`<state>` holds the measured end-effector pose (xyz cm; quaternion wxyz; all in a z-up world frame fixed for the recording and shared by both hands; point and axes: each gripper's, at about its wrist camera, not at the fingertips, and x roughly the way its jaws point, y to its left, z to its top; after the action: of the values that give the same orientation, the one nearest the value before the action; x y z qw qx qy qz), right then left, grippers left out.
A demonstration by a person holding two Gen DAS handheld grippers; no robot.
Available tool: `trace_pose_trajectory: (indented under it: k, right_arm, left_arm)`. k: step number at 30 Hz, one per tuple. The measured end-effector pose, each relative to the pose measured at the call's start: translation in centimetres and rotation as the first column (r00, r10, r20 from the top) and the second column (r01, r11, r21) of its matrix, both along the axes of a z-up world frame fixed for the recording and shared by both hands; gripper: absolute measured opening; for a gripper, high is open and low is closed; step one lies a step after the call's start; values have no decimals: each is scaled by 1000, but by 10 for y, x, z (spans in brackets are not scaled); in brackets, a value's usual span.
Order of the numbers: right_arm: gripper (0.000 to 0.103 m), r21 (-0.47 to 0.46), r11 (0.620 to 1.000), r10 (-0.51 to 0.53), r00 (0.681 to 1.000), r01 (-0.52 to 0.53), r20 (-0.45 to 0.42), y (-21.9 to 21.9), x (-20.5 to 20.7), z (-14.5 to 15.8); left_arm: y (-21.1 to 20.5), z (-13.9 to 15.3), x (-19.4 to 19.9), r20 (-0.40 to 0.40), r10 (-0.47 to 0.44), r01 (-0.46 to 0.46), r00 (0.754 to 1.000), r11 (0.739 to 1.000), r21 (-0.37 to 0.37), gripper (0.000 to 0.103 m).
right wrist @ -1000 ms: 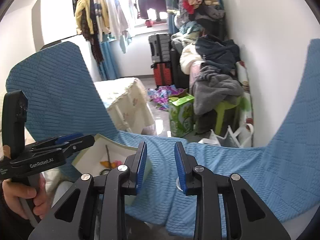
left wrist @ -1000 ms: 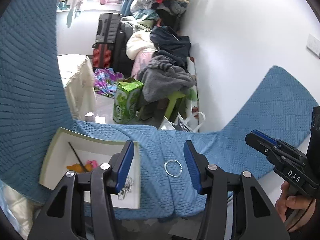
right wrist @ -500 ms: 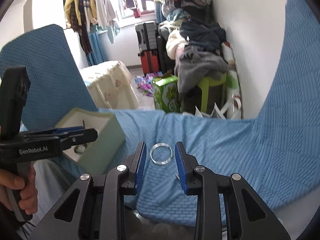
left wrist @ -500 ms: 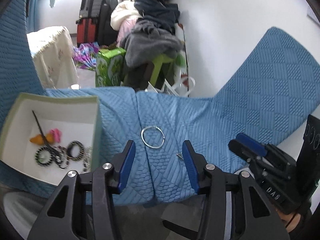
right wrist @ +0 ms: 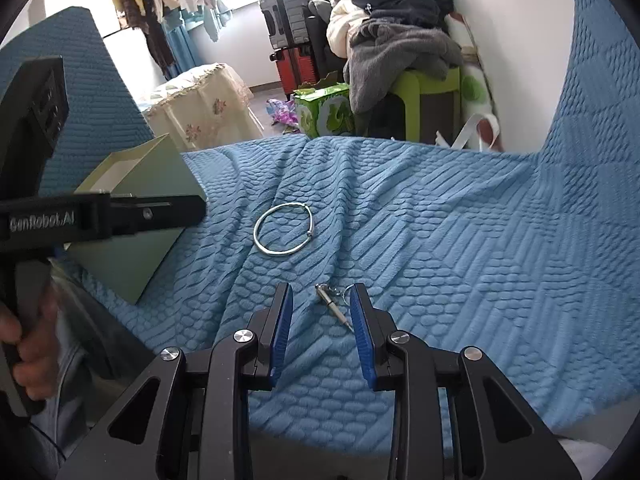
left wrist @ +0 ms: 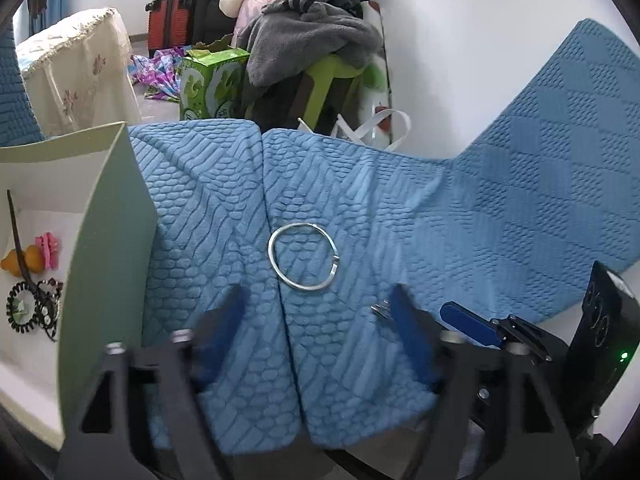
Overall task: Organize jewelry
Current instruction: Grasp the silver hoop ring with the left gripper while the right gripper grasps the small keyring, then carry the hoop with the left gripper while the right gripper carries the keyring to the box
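A silver bangle [left wrist: 304,256] lies flat on the blue quilted cover; it also shows in the right wrist view [right wrist: 284,234]. A small silver charm on a ring [right wrist: 334,302] lies just in front of my open right gripper [right wrist: 322,304], between its fingertips; in the left wrist view the charm [left wrist: 381,309] sits by the right finger. My left gripper [left wrist: 318,312] is open and empty, low over the cover just short of the bangle. A pale green box [left wrist: 108,240] at left holds hair ties, a pink clip and a dark stick; its outer wall shows in the right wrist view [right wrist: 140,200].
The blue cover [right wrist: 460,240] drapes over the surface and rises at right and left. Beyond its far edge are a green carton [left wrist: 208,80], a green stool with piled clothes [left wrist: 320,40], suitcases and a cloth-covered table [left wrist: 76,60]. My right gripper's body [left wrist: 520,340] sits at lower right.
Both grippers have tilted down and moved closer to the cover. The bangle and the charm now look larger and nearer. The right gripper's jaws have opened wider around the charm.
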<state>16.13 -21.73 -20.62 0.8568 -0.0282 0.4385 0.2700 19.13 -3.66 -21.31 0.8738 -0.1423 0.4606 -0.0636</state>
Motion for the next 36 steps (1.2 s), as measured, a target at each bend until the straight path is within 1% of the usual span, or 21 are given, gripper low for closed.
trace_pose_trajectory:
  k: [2,4,6,8,9,10,11,13,14,15,19,21,22,24,27,29,33,36]
  right_arm:
    - [28,-4,1000,16,999,-16,-31,3,8,-11]
    - [27,-9,999,32,998,-33,-57,6,15,-20]
    - [27,-28,998,57,996,-59,-62,11,18,-26]
    - [24,-61,994,85,994,-89,-67,17,19,-33]
    - [22,-76,992,91,993,-96,-73,19,19,-36]
    - [21,-97,990,93,993,-101,-78,20,19,-40]
    - [20,-102,990,95,993,-101,-64,21,18,-41]
    - [11,-117,987,103,993,-109,-56,22,16,-43]
    - [10,-123,986,103,993,-108,-50,22,14,-44]
    - [5,-133,985,104,994,-109,-42,24,12,-44]
    - [4,-113,989,97,995,-98,-18,20,12,-37]
    - [4,-77,994,75,997,-75,-9,14,13,-32]
    - [4,-60,996,66,998,-67,-18,12,15,-32]
    - [4,-52,997,51,998,-52,-30,9,18,-33]
    - [4,-35,999,27,999,-28,-37,4,22,-32]
    - [4,-21,1000,8,999,-9,-46,-1,25,-33]
    - [4,1,1000,-12,998,13,-65,-7,31,-34]
    - [4,-2,1000,-25,997,25,-77,-8,33,-35]
  left_arm:
    - [-1,-8,5,-7,7,-7,1000,1000,26,80]
    - [-2,-18,13,-32,0,0,999,1000,16,80]
    - [-3,-27,20,-60,6,-6,998,1000,5,80]
    - [-3,-36,26,-78,6,-8,997,1000,-20,80]
    - [-3,-39,29,-89,12,-14,996,1000,-22,80]
    - [-4,-42,33,-97,13,-15,995,1000,-21,79]
    - [-5,-44,36,-102,9,-11,995,1000,-15,79]
    - [-8,-47,42,-109,-1,1,994,1000,-3,79]
    - [-9,-48,44,-105,-1,2,994,1000,2,79]
    - [-11,-48,46,-102,-1,2,995,1000,7,79]
    - [-21,-53,57,-112,-18,22,994,999,37,79]
    - [-29,-55,61,-116,-23,33,993,996,81,79]
    - [-32,-57,63,-119,-21,33,993,994,105,79]
    - [-34,-60,64,-128,-17,32,992,993,116,79]
    - [-38,-62,66,-123,3,18,992,985,169,79]
    - [-39,-63,67,-121,7,16,993,982,187,79]
    - [-46,-66,71,-126,3,30,992,966,257,77]
    - [-50,-67,73,-112,-2,35,994,954,297,73]
